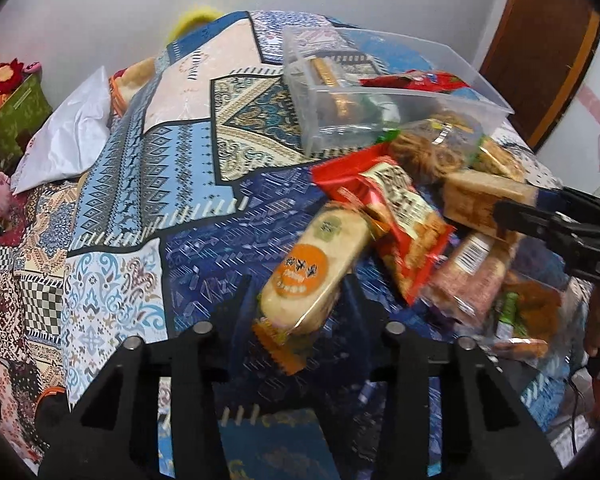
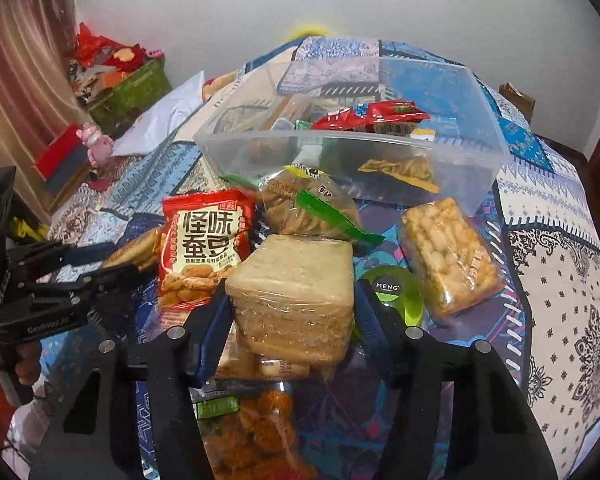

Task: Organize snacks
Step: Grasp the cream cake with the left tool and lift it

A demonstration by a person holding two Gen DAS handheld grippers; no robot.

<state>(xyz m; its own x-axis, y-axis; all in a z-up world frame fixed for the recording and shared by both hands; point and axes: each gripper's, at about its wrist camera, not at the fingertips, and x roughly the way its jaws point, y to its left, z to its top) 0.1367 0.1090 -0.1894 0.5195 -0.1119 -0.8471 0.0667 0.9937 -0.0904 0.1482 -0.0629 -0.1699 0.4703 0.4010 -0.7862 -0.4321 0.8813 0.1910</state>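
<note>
My left gripper [image 1: 298, 304] is shut on a pale oblong cake pack [image 1: 316, 264] with an orange round label, held tilted above the cloth. In the right wrist view the left gripper [image 2: 116, 262] shows at the left edge with that pack in its jaws. My right gripper [image 2: 292, 304] is shut on a wrapped pale cracker block [image 2: 292, 284]; from the left wrist it appears as the right gripper [image 1: 520, 204] on the block [image 1: 480, 200]. Behind the snack pile stands a clear plastic box [image 2: 480, 160] holding red packs [image 2: 372, 116] and a yellow chip pack [image 2: 404, 172].
Around the held items lie a red snack bag [image 2: 200, 248], a round noodle pack [image 2: 308, 208], a puffed rice bar [image 2: 448, 256], a green lid [image 2: 392, 292] and a fried snack pack [image 2: 256, 420]. A white bag [image 1: 68, 136] lies far left on the patterned cloth [image 1: 188, 128].
</note>
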